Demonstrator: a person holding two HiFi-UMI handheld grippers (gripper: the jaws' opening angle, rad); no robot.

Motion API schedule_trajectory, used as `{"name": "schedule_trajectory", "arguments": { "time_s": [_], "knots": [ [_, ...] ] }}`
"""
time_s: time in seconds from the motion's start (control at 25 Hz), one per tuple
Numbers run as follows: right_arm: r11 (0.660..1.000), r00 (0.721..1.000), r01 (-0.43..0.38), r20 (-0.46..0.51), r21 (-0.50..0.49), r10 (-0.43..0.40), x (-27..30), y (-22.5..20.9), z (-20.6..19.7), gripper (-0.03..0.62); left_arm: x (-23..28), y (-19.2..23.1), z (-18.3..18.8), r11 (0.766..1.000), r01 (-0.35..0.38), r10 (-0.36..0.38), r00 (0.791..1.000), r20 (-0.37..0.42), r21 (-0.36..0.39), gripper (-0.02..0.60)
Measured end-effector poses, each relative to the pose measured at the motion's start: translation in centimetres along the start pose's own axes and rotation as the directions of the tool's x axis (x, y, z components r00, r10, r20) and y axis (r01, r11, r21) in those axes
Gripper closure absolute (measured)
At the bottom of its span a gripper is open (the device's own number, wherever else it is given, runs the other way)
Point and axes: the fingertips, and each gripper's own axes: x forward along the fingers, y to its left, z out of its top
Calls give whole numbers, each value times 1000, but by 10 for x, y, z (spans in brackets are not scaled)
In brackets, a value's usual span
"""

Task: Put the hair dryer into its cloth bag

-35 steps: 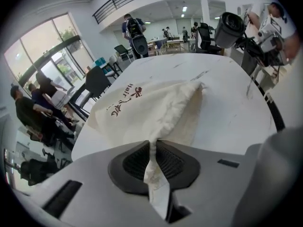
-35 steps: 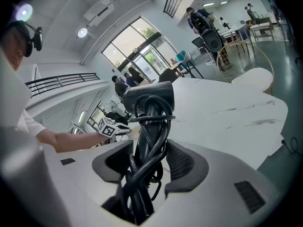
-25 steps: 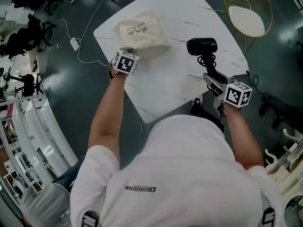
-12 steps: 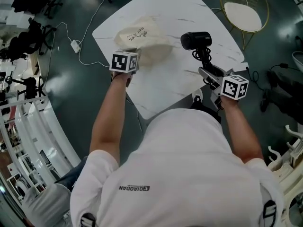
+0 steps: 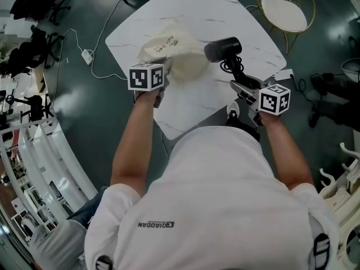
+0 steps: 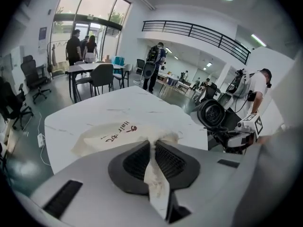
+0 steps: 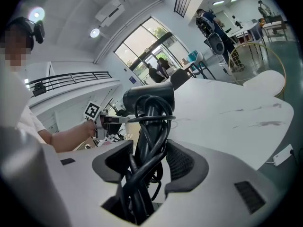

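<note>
Fingers (image 6: 135,161) of the left gripper (image 6: 152,148) stand narrow, pinched on a thin fold of the cloth bag (image 6: 106,135). Fingers (image 7: 183,161) of the right gripper (image 7: 147,157) stand wide, clamped on the cord-wrapped handle of the hair dryer (image 7: 147,97).

Bench (image 5: 216,16): the surface looks smooth. The cloth bag lies mostly on it, with only the near edge lifted.
- Risk: a push from the hair dryer slides the whole bag across the bench, because the one pinch point is the only restraint.

Cloth bag: no view shows an open mouth.
- Risk: the pinch may trap both layers together and hold the mouth shut. The hair dryer then meets closed cloth and bunches it.
- Confirm that a single layer is lifted before insertion.

Hair dryer: it is held off the bench, just right of the bag in the head view and apart from it. One round end of the barrel faces the left gripper.
- Risk: the barrel looks bulky against the slack hem and may catch on it.
- Risk: the clamp bears on cord, not bare handle, so the body may twist in the grip under load.

Cord (image 7: 150,126): loops stand proud of the handle.
- Risk: a loop snags the hem or works loose.

Fold: thin.
- Risk: it slips out under tension.
</note>
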Motion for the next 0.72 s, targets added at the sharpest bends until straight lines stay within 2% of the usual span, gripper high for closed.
{"name": "schedule_trajectory", "arguments": {
  "time_s": [0.2, 0.36, 0.72],
  "knots": [
    [999, 998, -18, -57, -37, 16, -4, 2, -15, 356, 6, -16, 1, 1000, 12, -12, 1000, 8, -13, 522],
    [995, 987, -46, -160, -86, 32, -6, 1, -38, 356, 11, -27, 5, 1000, 16, -16, 1000, 11, 16, 522],
    [994, 946, -90, -316, -58, 67, 15, 5, -80, 356, 13, -49, 6, 997, 35, -36, 999, 3, 71, 522]
  ]
}}
